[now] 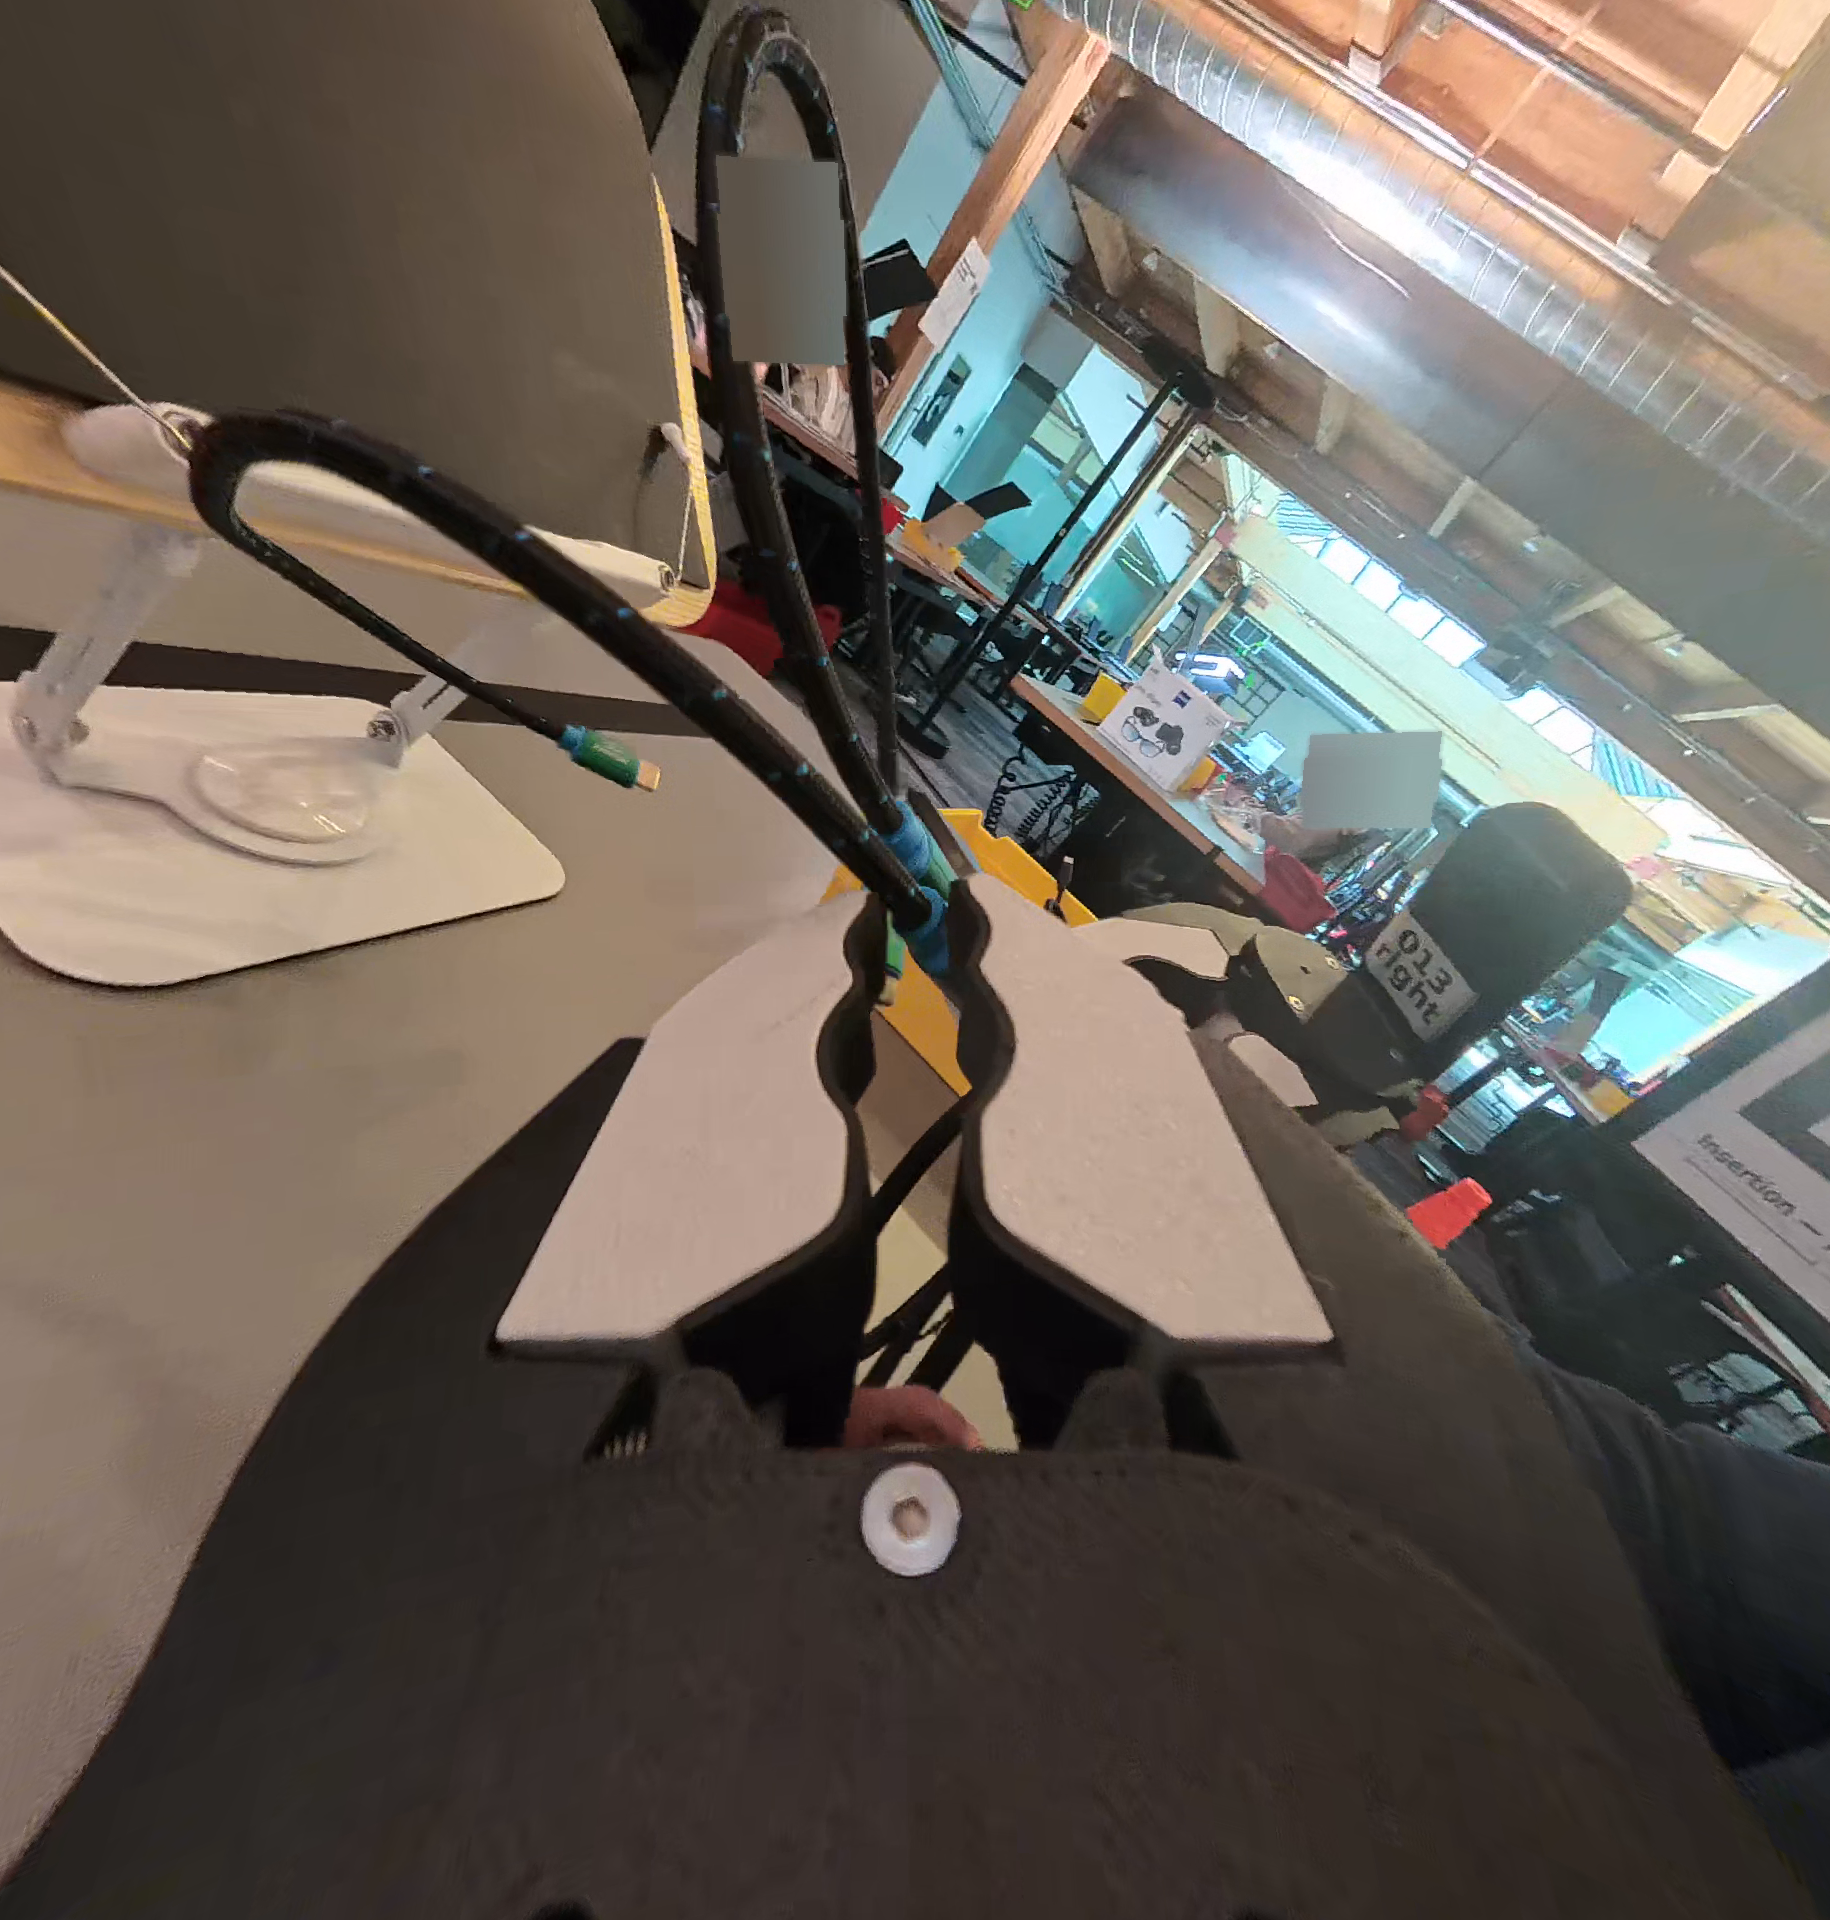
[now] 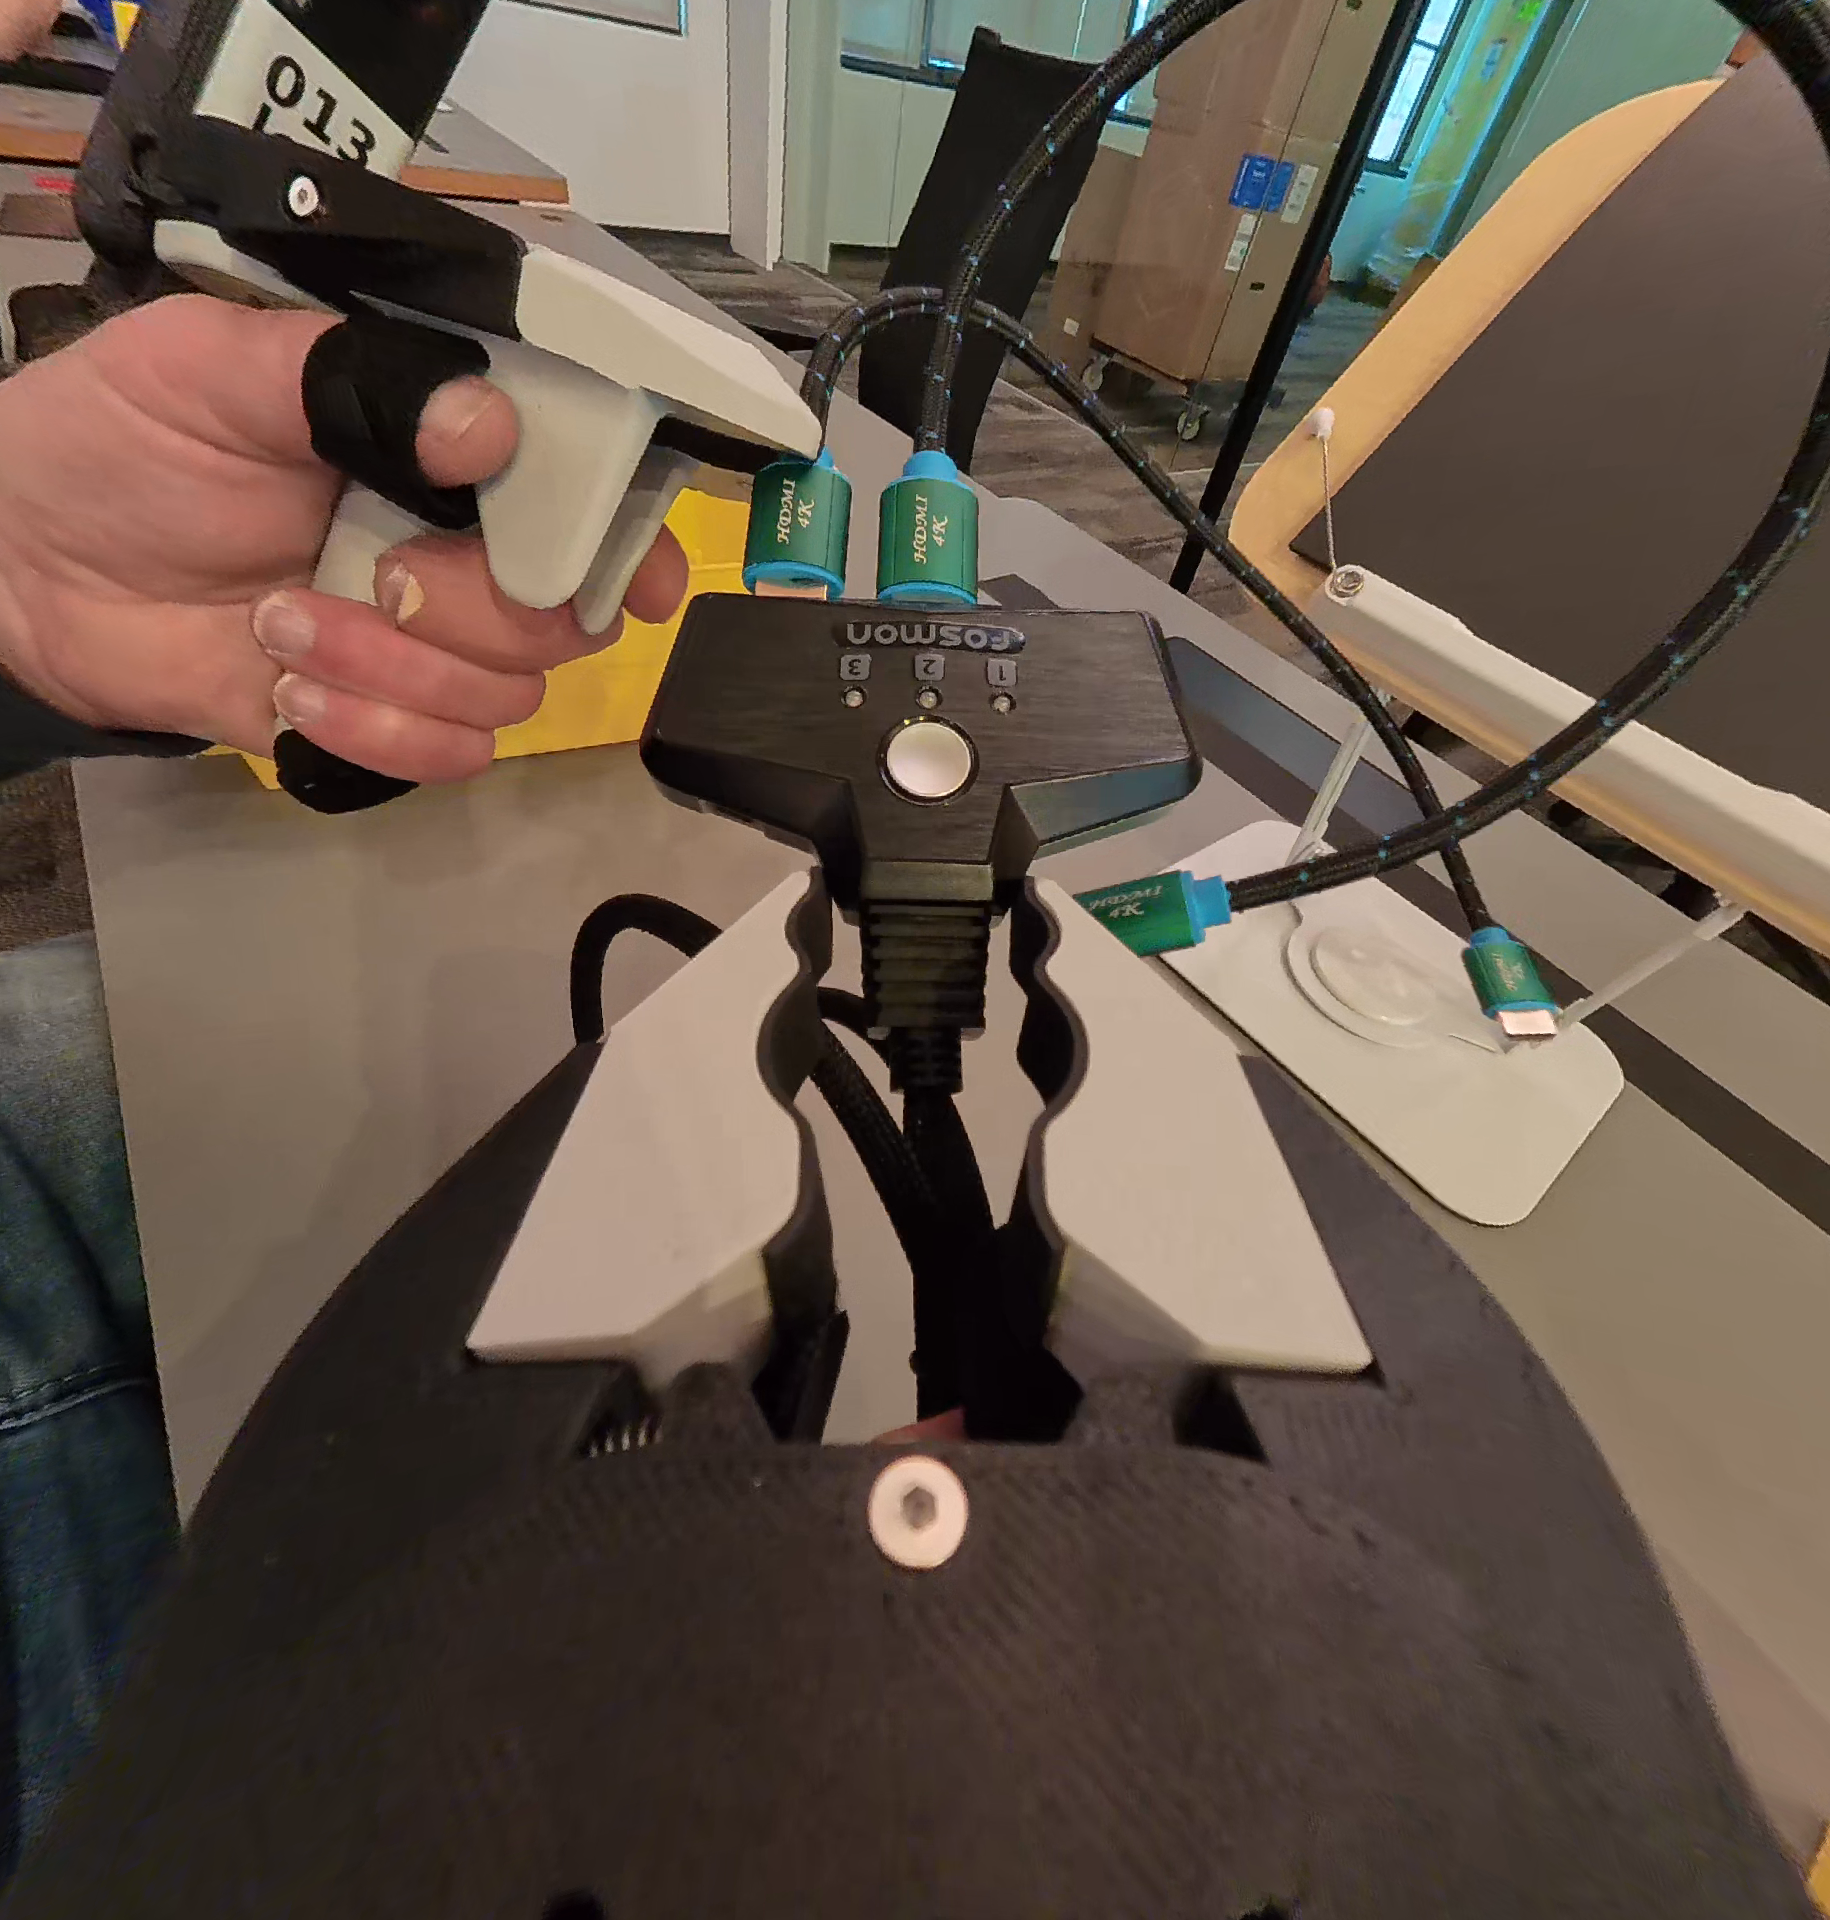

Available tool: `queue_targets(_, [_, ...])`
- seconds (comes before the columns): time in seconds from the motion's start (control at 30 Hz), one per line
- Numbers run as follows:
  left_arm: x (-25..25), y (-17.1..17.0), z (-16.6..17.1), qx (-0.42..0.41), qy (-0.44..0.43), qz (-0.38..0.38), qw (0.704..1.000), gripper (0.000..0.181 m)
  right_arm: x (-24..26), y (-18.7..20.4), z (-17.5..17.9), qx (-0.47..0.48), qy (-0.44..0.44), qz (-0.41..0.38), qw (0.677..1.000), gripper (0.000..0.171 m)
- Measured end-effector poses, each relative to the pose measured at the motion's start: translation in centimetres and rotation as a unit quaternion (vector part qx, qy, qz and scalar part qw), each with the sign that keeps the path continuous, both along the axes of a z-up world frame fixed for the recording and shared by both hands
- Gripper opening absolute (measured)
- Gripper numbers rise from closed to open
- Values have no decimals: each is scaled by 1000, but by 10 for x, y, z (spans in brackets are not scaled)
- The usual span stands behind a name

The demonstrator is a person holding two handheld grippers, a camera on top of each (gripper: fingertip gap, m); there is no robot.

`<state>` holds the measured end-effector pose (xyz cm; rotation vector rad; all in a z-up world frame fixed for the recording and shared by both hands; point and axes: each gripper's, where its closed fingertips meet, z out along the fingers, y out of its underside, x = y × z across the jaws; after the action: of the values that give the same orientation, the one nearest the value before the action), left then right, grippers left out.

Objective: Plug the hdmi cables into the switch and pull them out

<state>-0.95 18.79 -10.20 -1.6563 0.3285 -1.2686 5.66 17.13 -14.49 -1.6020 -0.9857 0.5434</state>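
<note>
Right wrist view, L to R: a hand [image 2: 215,540] holds the left gripper [image 2: 802,442], tips at the leftmost plug [image 2: 795,528], which sits partly out of the switch [image 2: 921,717] w/ metal showing. In its own view the jaws are nearly closed around that plug's cable end; firm grip or not, can't tell. Next plug [image 2: 926,535] is seated in the middle port. Right gripper [image 2: 923,935] is clamped on the switch's ribbed neck, holding it above the grey table [image 2: 391,935]. Two loose plugs [image 2: 1150,909] [image 2: 1508,982] hang over the white stand [image 2: 1462,1122] at right.
</note>
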Motion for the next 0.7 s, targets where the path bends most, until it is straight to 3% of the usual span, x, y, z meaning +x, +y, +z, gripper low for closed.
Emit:
queue_targets(0.33, [1, -3, -12, -6, -5, 16, 1000, 10, 2, 0, -2, -7, -14, -14, 1000, 32])
queue_targets(0.7, [5, -2, -16, 30, 54, 46, 997, 11, 5, 4, -6, -7, -35, -35, 999, 32])
